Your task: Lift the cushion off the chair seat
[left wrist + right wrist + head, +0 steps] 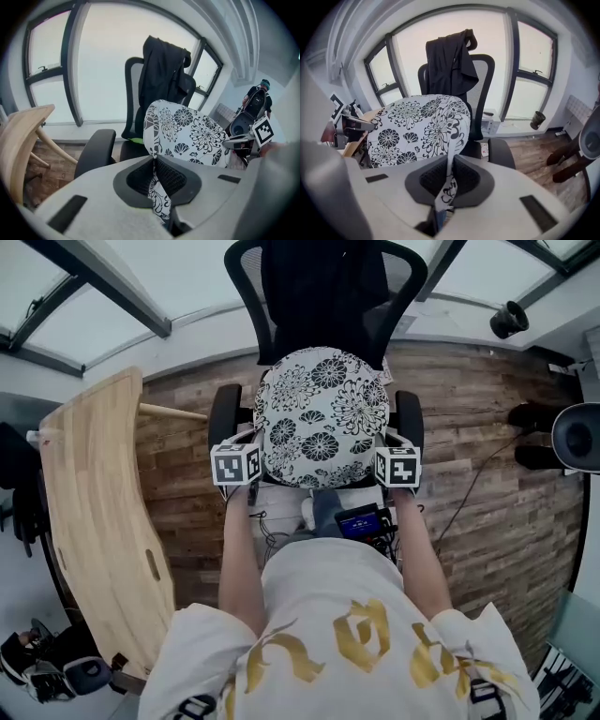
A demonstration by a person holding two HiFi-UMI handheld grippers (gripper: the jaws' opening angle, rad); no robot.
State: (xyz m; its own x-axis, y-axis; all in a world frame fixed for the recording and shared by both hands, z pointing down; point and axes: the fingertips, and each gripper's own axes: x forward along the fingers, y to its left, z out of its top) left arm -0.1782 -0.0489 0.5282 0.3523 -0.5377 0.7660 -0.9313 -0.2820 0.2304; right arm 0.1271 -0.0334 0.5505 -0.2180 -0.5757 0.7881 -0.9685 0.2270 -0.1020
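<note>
A round white cushion with black flowers (322,416) hangs in the air above the seat of a black office chair (323,296). My left gripper (251,457) is shut on the cushion's left edge, and my right gripper (382,460) is shut on its right edge. In the left gripper view the cushion's (187,131) fabric is pinched between the pads of the left gripper (154,176). In the right gripper view the cushion (419,126) rises in front of the chair back, its edge clamped in the right gripper (449,176). A black jacket (447,58) drapes over the chair back.
A curved wooden table (98,512) stands on the left. The chair's armrests (225,413) flank the cushion. Windows run behind the chair. Black shoes (534,432) and a round black thing (577,437) lie at the right on the wood floor.
</note>
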